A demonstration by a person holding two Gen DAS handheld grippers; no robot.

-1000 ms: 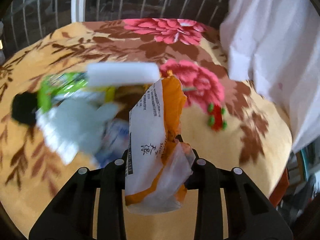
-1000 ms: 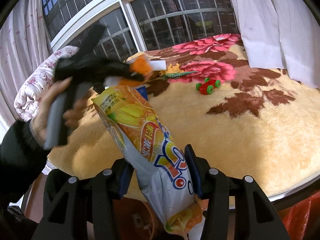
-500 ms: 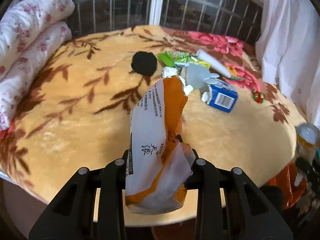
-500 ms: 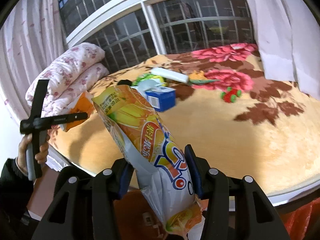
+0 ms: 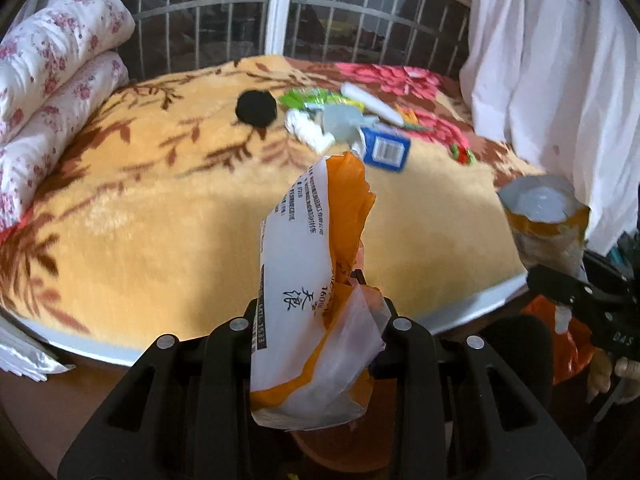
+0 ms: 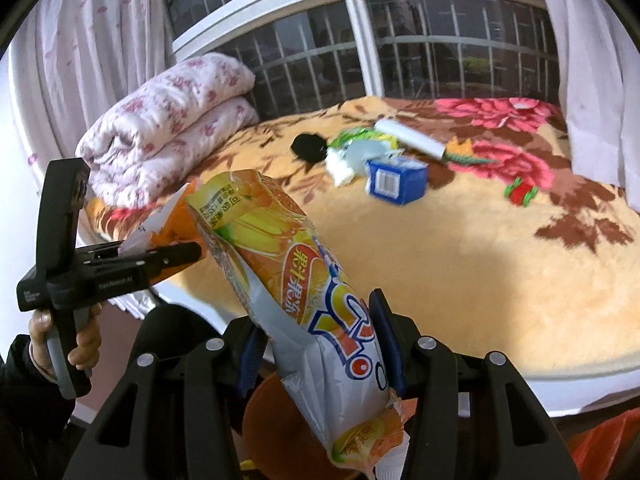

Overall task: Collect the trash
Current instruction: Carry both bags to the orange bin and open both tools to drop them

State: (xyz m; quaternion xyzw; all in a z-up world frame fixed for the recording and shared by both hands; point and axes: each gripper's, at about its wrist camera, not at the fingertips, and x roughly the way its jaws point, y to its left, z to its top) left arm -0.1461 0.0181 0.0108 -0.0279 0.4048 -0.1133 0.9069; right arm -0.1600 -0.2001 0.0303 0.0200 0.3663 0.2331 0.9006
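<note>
A crumpled orange-and-white wrapper is clamped in the left gripper; a glossy orange juice-drink bag is pinched by the right gripper. Beyond, remaining litter is strewn on a floral blanket by barred windows.

Floral blanketed bed, blue carton, green wrapper, folded quilt
</note>
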